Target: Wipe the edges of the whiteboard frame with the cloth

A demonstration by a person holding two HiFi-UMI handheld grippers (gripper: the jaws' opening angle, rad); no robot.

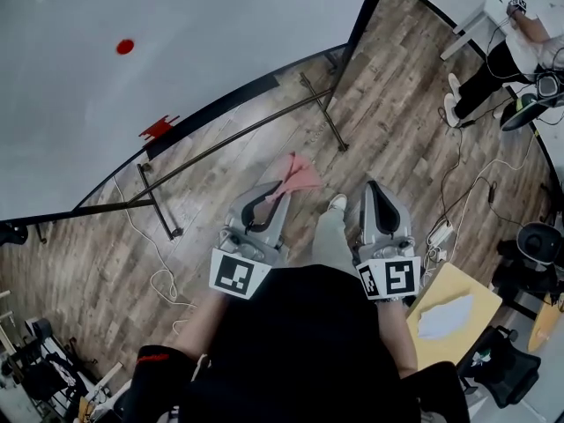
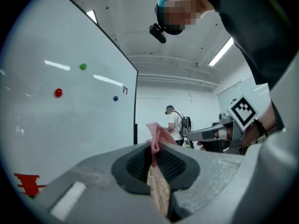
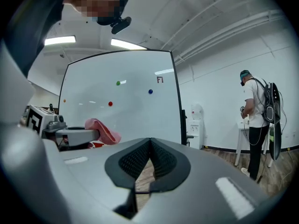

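Cloth (image 1: 298,176), pinched in the closed left hand-held gripper (image 1: 275,196), free end protruding forward, presumably to serve as the wiping face; apart from the whiteboard frame (image 1: 238,95). Right hand-held gripper (image 1: 377,192) closed, empty, apparently idle.

The left forearm (image 1: 201,324) and right forearm (image 1: 397,337) reach up from 6 o'clock, side by side. The left gripper (image 1: 280,192) angles toward 1 o'clock, jaws clamped on a pink cloth (image 1: 300,174) — the right gripper (image 1: 374,190) points to 12 o'clock, jaws pressed together with nothing between them.
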